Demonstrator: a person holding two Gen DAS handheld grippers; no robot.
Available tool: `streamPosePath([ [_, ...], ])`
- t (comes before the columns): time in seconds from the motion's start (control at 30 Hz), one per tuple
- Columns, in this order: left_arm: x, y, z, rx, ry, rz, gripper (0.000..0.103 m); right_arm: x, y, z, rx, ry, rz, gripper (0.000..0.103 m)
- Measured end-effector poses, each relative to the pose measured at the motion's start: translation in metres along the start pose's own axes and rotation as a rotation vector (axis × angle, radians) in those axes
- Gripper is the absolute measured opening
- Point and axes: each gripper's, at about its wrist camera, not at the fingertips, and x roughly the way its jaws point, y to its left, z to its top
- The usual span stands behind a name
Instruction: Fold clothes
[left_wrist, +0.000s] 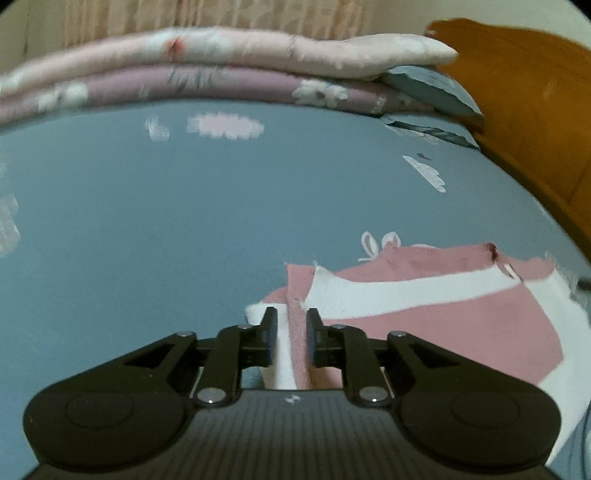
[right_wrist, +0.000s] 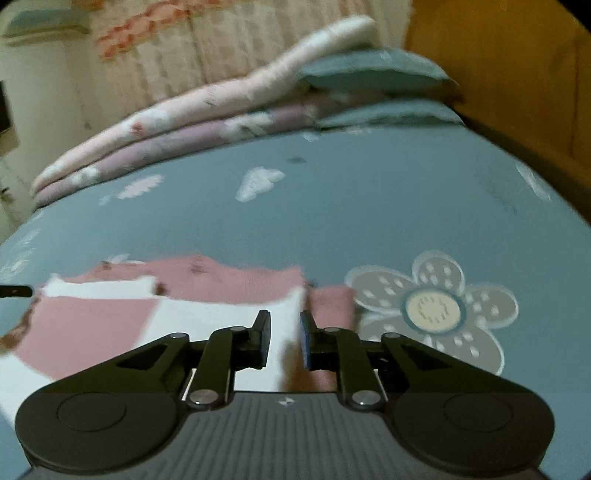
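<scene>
Both grippers over the pink-and-white sweater on the blue bedsheet — jaws slightly parted.

My left gripper (left_wrist: 291, 314) hangs above the sweater (left_wrist: 424, 314) at its left end, jaws a narrow gap apart, a pink-and-white fold of knit running in that gap — I cannot tell whether the pads press it. My right gripper (right_wrist: 284, 317) is at the garment's other end, the same small gap, white knit showing between the fingers and a pink edge just beside the right one; grip or no grip, I cannot tell. The sweater lies flat on the bedsheet (left_wrist: 184, 203), a big printed flower (right_wrist: 432, 306) just to its right. Folded quilts (left_wrist: 221, 70) are stacked at the far edge, beside a wooden headboard (left_wrist: 535, 110).
</scene>
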Motion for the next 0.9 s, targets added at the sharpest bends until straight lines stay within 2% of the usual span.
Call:
streamPosePath([
  [0.07, -0.016, -0.017, -0.006, 0.054, -0.007, -0.057, 0.026, -0.009, 0.012, 0.001, -0.032, 0.004, 0.041, 0.029],
  [0.23, -0.038, -0.055, -0.041, 0.145, 0.035, -0.153, 0.027, -0.019, 0.036, -0.023, -0.092, 0.066, 0.11, 0.03],
  [0.37, -0.05, -0.059, -0.078, 0.13, 0.089, -0.153, 0.027, -0.038, 0.037, -0.058, -0.125, 0.13, 0.097, 0.028],
  [0.47, -0.053, -0.049, -0.099, 0.082, 0.116, -0.137, 0.027, -0.048, 0.021, -0.083, -0.093, 0.165, 0.064, 0.017],
  [0.5, -0.054, -0.044, -0.105, 0.062, 0.117, -0.134, 0.028, -0.051, 0.014, -0.086, -0.048, 0.151, 0.081, 0.017],
  [0.57, -0.062, -0.043, -0.1, 0.034, 0.136, -0.123, 0.027, -0.062, 0.006, -0.084, 0.018, 0.138, 0.081, 0.015],
  [0.6, -0.068, -0.048, -0.097, 0.061, 0.129, -0.11, 0.027, -0.067, 0.009, -0.083, 0.005, 0.13, 0.068, 0.016],
  [0.63, -0.074, -0.055, -0.094, 0.097, 0.12, -0.094, 0.027, -0.073, 0.015, -0.08, -0.025, 0.122, 0.049, 0.02],
  [0.7, -0.087, -0.078, -0.093, 0.239, 0.088, -0.071, 0.033, -0.082, 0.034, -0.075, -0.12, 0.12, 0.031, 0.025],
  [0.73, -0.093, -0.09, -0.093, 0.314, 0.071, -0.059, 0.041, -0.084, 0.045, -0.072, -0.167, 0.118, 0.027, 0.029],
  [0.77, -0.097, -0.106, -0.097, 0.409, 0.052, -0.044, 0.048, -0.086, 0.059, -0.073, -0.231, 0.117, 0.02, 0.035],
  [0.8, -0.1, -0.124, -0.1, 0.508, 0.032, -0.029, 0.05, -0.087, 0.072, -0.074, -0.294, 0.116, 0.013, 0.038],
  [0.87, -0.1, -0.149, -0.115, 0.692, 0.005, -0.003, 0.057, -0.086, 0.101, -0.078, -0.43, 0.119, 0.006, 0.052],
  [0.9, -0.096, -0.163, -0.124, 0.791, -0.005, 0.014, 0.058, -0.084, 0.117, -0.082, -0.502, 0.123, 0.005, 0.054],
])
